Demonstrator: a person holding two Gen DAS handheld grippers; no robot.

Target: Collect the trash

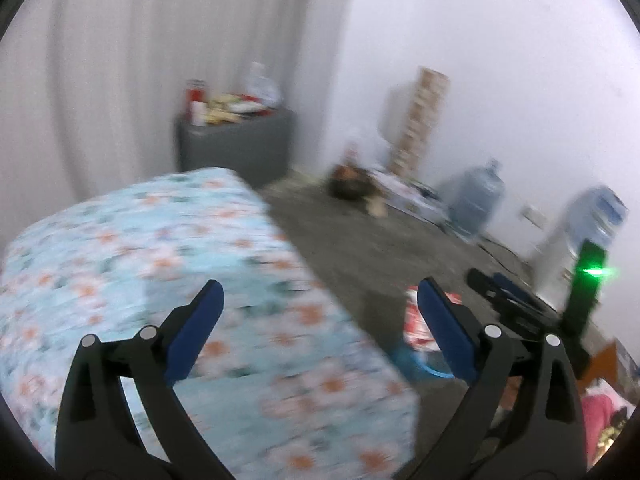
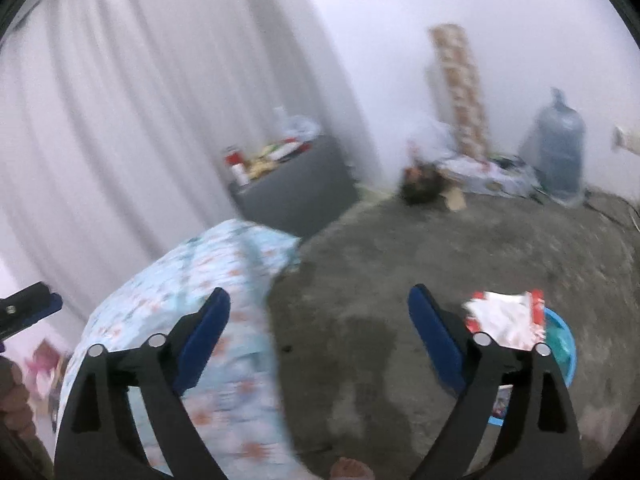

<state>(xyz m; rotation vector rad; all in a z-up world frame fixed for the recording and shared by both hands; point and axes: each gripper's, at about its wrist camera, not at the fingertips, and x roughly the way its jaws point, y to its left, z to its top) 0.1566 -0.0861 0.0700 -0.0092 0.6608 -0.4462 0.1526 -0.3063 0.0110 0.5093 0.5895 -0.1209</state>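
Trash first — a crumpled red-and-white plastic wrapper (image 2: 506,322) sits in a round blue plastic basin (image 2: 562,354) on the grey floor (image 2: 400,280), just right of the right gripper (image 2: 319,334) and touching neither finger. That gripper's blue-padded fingers are spread wide with nothing between them; the left gripper (image 1: 320,330) is likewise released and empty, hanging over the corner of a bed covered in a light-blue floral sheet (image 1: 160,240). Further out, a grey cabinet (image 1: 236,148) carries bottles and packets, and clear blue water jugs (image 1: 478,196) stand by the white wall. Both views are smeared, so small litter is hard to make out. My judgement: scraps on the cabinet or by the wall could be missed, and a hasty reach might snag the sheet or tip the basin.
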